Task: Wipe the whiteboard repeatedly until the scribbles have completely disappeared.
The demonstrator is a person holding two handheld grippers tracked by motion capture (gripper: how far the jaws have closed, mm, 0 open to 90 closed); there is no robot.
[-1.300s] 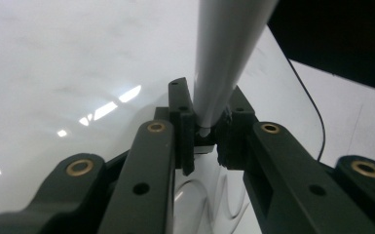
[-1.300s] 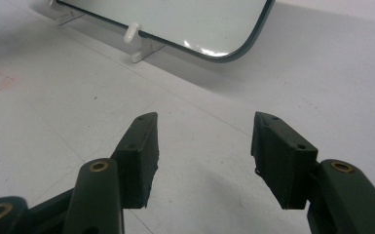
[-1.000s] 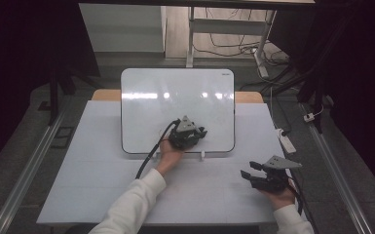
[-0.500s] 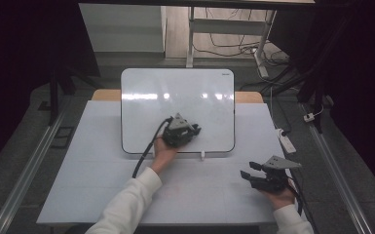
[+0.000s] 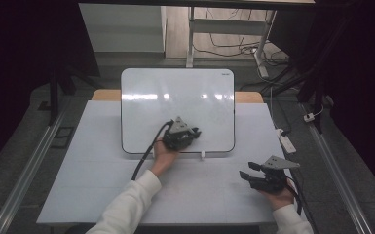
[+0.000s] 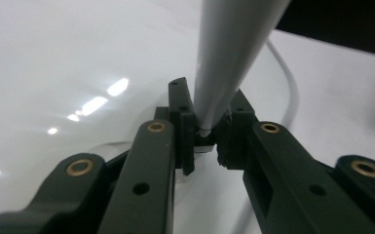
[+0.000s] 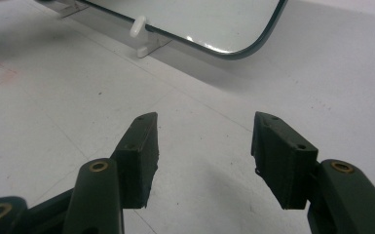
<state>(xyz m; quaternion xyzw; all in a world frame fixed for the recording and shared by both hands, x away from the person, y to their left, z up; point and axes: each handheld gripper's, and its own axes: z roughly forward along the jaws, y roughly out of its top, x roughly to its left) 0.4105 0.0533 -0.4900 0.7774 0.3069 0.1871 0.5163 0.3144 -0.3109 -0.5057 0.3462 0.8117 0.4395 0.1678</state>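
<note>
- Dark room all around, cables on the floor beyond the table [image 5: 102, 195], and a white sheet spread across the tabletop in front of me.
- On that sheet lies a whiteboard [image 5: 175, 97], glossy, dark-rimmed with rounded corners, ceiling lights glinting off it.
- Two small white clips sit at its near edge; from my right gripper view one white clip [image 7: 139, 27] pokes up right at the rim.
- My left gripper [image 5: 181, 135] is over the lower middle of the board, grey three-cornered plate on top, black cable trailing back past my white sleeve [image 5: 126, 204].
- From the left gripper view my jaws are pressed together on a white marker [image 6: 229, 58]: they pinch its narrow end, and the barrel rises up and away, out the top of the view.
- Whether the marker's tip touches the board, I cannot tell.
- My right gripper [image 5: 253, 171] rests low on the sheet, near the right front of the table, well apart from the board.
- Its jaws stand wide apart, bare white sheet between them, the board's rounded corner just ahead.
</note>
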